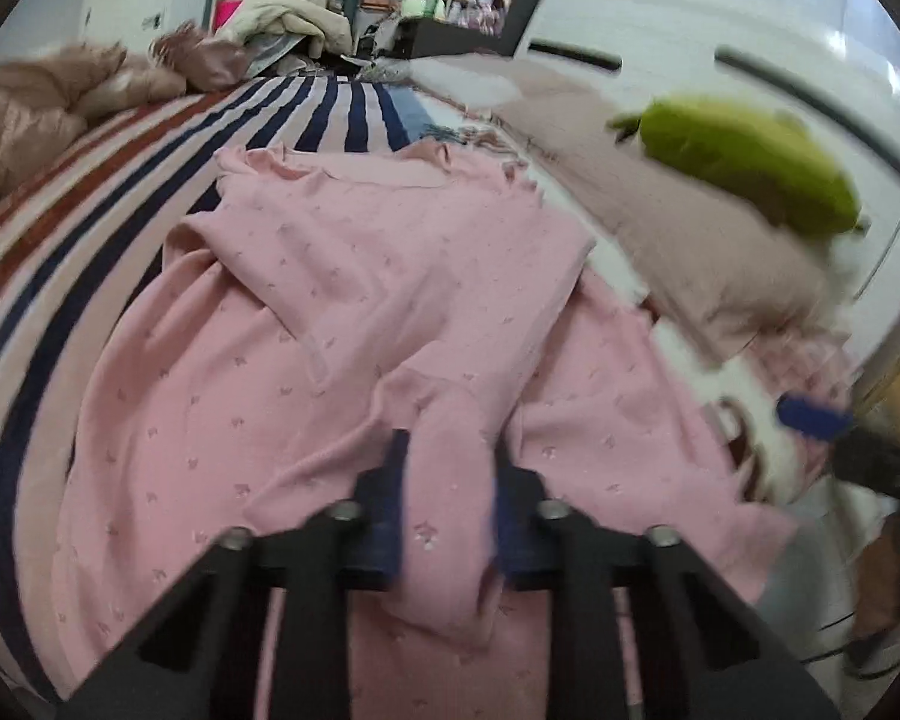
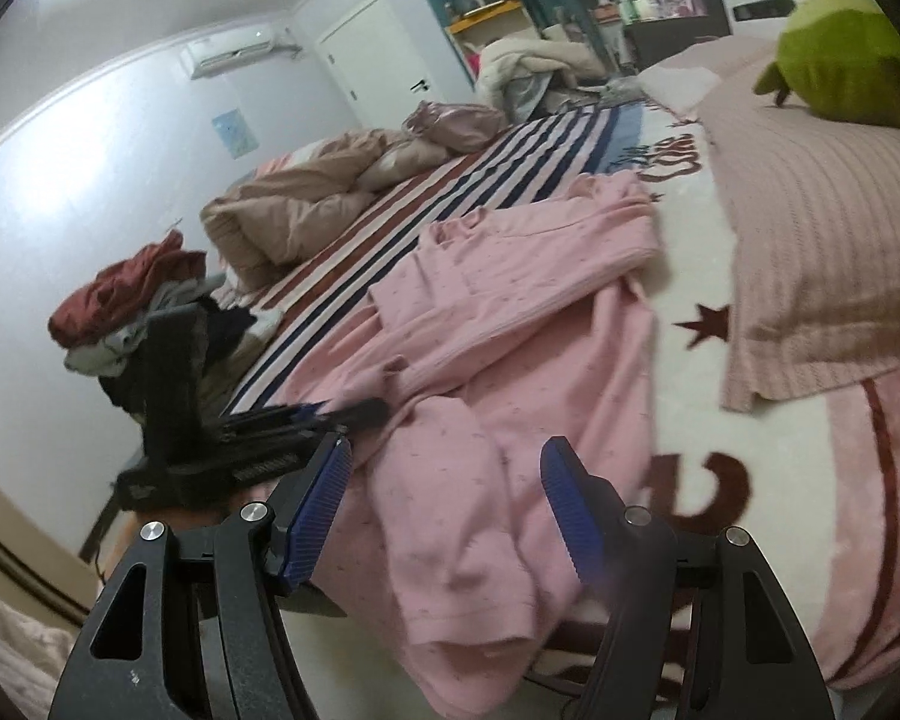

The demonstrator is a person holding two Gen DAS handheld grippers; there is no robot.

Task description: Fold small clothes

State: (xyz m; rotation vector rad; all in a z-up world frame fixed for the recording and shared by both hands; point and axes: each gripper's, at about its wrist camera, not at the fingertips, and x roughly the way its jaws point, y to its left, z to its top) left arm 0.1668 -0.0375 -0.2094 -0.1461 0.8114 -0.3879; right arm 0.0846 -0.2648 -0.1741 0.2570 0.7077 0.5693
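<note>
A pink garment (image 1: 342, 300) with a small printed pattern lies spread on the bed, partly folded over itself. My left gripper (image 1: 447, 498) is shut on a sleeve or fold of the pink garment (image 1: 450, 480), which hangs down between the fingers. In the right wrist view the same garment (image 2: 510, 312) lies ahead. My right gripper (image 2: 447, 510) is open above a loose pink sleeve end (image 2: 462, 552) and holds nothing. The left gripper (image 2: 354, 411) shows in that view at the left, pinching the cloth.
A striped blanket (image 1: 90, 228) covers the bed's left side. A pink pillow (image 2: 822, 228) with a green plush toy (image 1: 750, 162) lies to the right. A pile of clothes (image 2: 132, 306) sits at the left edge; a crumpled duvet (image 2: 306, 198) lies behind.
</note>
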